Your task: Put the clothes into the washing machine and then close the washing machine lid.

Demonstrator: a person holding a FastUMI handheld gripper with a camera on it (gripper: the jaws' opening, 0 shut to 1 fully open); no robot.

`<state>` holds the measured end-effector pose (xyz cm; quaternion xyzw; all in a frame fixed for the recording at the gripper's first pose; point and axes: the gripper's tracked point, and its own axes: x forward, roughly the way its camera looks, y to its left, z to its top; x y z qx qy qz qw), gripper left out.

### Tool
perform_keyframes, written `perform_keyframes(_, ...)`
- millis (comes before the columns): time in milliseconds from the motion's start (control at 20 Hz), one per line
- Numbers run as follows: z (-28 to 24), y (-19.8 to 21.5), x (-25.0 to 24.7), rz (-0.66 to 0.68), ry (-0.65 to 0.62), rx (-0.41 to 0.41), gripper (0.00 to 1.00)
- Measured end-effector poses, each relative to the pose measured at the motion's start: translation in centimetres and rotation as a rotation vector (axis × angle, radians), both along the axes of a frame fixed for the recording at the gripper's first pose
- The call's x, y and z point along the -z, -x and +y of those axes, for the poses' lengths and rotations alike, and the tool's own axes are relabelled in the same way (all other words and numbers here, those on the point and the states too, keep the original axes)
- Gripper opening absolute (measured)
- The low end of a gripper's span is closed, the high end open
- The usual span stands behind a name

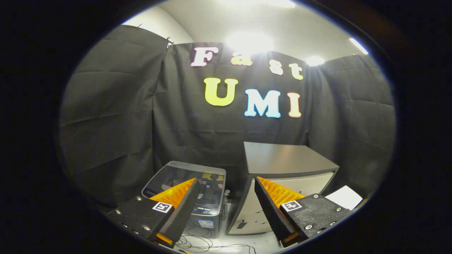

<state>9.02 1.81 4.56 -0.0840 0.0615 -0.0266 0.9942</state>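
A hand-held gripper [226, 197] is hovering with its two fingers spread wide and nothing between them, facing a small top-loading washing machine [187, 190] that is sitting on the floor beyond the left finger. The machine's lid [183, 176] is lying flat and down over the tub, its glossy dark panel throwing back reflections, so whether any clothes are lying inside cannot be told from here; no garment is showing ahead of the fingers or on the floor around them. That scene is fitting two readings: a load already dropped in and the lid closed on it, or a closed machine waiting with the clothes somewhere out of sight. Beyond the right finger a grey cabinet [282, 169] is standing just beside the machine, with a white sheet of paper [344, 197] lying past the right finger's outer side. Thin cables [204, 243] are trailing across the floor directly below and just ahead of the fingertips, running toward the machine's base. The risks are sitting close: a finger dipping low could be snagging those cables and tugging the light machine, and the narrow gap between machine and cabinet is leaving little room for the right finger, which could be knocking the cabinet's corner on any swing toward the lid.
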Motion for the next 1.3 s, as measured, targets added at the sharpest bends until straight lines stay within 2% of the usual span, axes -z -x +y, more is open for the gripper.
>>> perform_keyframes(100, -2.2, 2.2, -1.0, -0.034, -0.003, 0.008, 0.96)
perform_keyframes(400, -4.8, 8.1, -1.9, -0.101, -0.001, -0.020, 0.96)
perform_keyframes(600, -6.1, 12.0, -1.7, -0.114, -0.050, -0.006, 0.96)
perform_keyframes(1300, -7.2, 18.1, 0.2, -0.058, -0.041, -0.053, 0.96)
